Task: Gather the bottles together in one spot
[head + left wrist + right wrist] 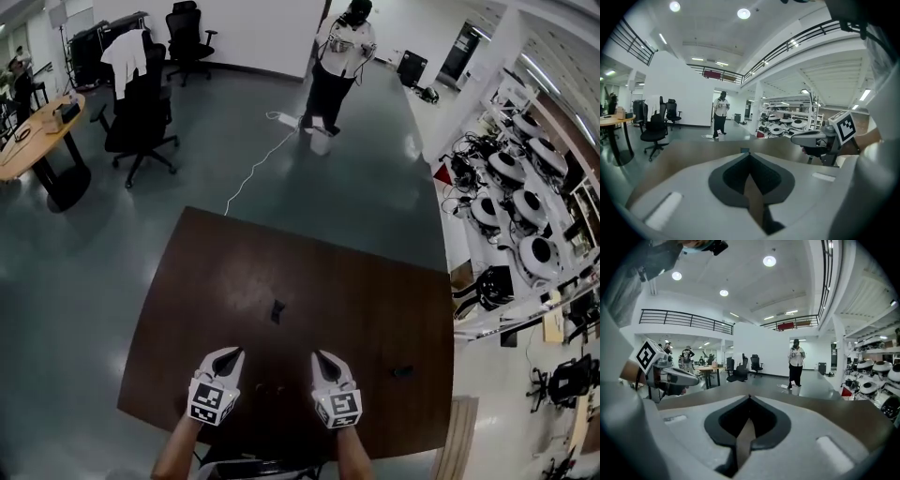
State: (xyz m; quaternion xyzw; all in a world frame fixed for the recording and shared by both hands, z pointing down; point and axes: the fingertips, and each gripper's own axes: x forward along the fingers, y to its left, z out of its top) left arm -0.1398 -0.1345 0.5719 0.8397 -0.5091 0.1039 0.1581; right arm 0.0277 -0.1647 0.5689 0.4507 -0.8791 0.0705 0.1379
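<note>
left gripper, right gripper over desk near edge, fingers closed tight, empty; nothing grabbed yet, next open up, reach mid-desk bottle, second bottle near right edge

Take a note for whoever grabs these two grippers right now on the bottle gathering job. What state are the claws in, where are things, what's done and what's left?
Left claw: shut, empty, over the near part of the table.
Right claw: shut, empty, alongside the left one.
Things: two small dark items, likely the bottles but too small to be sure, lie well apart. The middle item is just ahead of the claws; the right item is toward the table's near right side.
Done: nothing gathered yet.
Left: probably open a claw, pick up one item and set it beside the other.
</note>
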